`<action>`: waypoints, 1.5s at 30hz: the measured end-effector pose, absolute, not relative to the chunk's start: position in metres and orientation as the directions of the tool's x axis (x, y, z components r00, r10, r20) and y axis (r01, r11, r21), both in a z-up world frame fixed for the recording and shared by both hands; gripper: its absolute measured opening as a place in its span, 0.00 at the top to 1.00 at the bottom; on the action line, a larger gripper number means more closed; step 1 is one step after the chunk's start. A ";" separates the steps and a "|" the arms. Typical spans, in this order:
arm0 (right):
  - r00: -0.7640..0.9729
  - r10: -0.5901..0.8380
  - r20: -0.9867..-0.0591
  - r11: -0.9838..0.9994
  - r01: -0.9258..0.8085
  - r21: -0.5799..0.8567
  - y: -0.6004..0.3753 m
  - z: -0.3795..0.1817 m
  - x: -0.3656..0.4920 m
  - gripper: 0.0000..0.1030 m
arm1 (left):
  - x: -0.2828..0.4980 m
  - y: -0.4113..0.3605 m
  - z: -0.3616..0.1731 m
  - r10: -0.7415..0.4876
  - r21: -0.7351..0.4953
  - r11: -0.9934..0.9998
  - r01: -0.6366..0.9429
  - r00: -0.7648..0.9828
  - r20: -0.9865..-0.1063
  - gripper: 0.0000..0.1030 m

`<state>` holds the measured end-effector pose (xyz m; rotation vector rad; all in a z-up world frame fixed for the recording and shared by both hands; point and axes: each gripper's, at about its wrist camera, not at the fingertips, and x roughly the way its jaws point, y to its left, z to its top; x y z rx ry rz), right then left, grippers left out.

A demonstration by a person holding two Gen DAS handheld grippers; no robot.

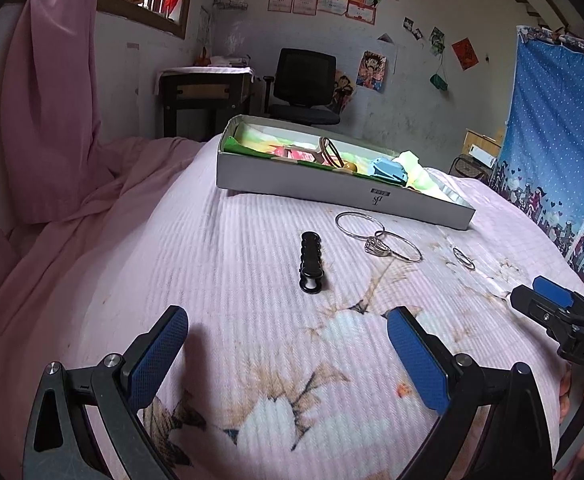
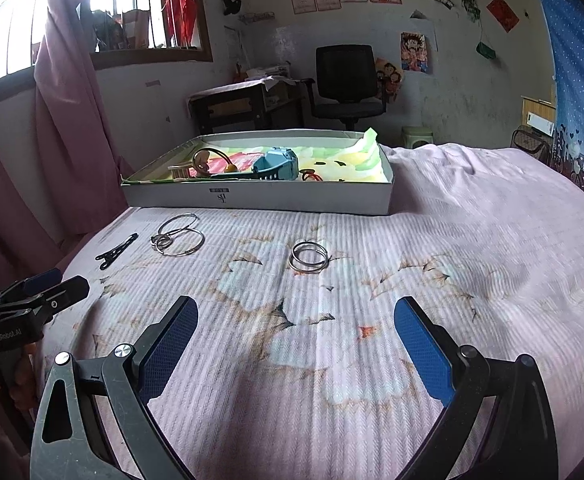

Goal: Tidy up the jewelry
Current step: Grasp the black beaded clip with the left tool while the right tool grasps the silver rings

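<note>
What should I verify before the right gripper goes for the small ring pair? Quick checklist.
1. Right gripper open and holding nothing: ok.
2. Small ring pair on the bedspread, unobstructed, ahead of the gripper: ok.
3. Left gripper open, off to the side of the path: ok.
4. White box open-topped, with room inside: ok.
5. Whether the two rings are linked: cannot tell.

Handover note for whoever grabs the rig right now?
Left gripper: open, empty, above the pink quilted bedspread.
Right gripper: open, empty.
Already in the shallow white cardboard box: blue watch, hair ties.
Left on the bedspread: black plastic hair clip, two large thin silver hoops with a small silver piece, pair of small silver rings.
</note>
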<state>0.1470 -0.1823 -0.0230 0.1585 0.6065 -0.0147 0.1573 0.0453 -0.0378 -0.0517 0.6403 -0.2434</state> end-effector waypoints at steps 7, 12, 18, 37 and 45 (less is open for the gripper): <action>0.800 0.047 -0.598 0.984 0.066 0.166 -0.185 -0.025 0.158 0.06 | 0.171 0.044 -0.039 -0.237 -0.119 0.971 0.208 0.759 -0.607 0.02; 0.782 0.057 -0.621 0.979 0.080 0.190 -0.187 -0.026 0.170 0.06 | 0.183 0.042 -0.036 -0.234 -0.113 0.971 0.210 0.750 -0.619 0.02; 0.772 0.075 -0.631 0.969 0.093 0.229 -0.194 -0.025 0.184 0.06 | 0.196 0.037 -0.033 -0.241 -0.115 0.969 0.219 0.736 -0.632 0.02; 0.695 0.119 -0.709 0.964 0.089 0.249 -0.193 -0.050 0.238 0.42 | 0.211 0.030 -0.042 -0.313 -0.193 0.949 0.248 0.703 -0.639 0.40; 0.695 0.149 -0.703 0.956 0.081 0.283 -0.198 -0.056 0.238 0.64 | 0.209 0.024 -0.044 -0.344 -0.222 0.939 0.262 0.692 -0.634 0.65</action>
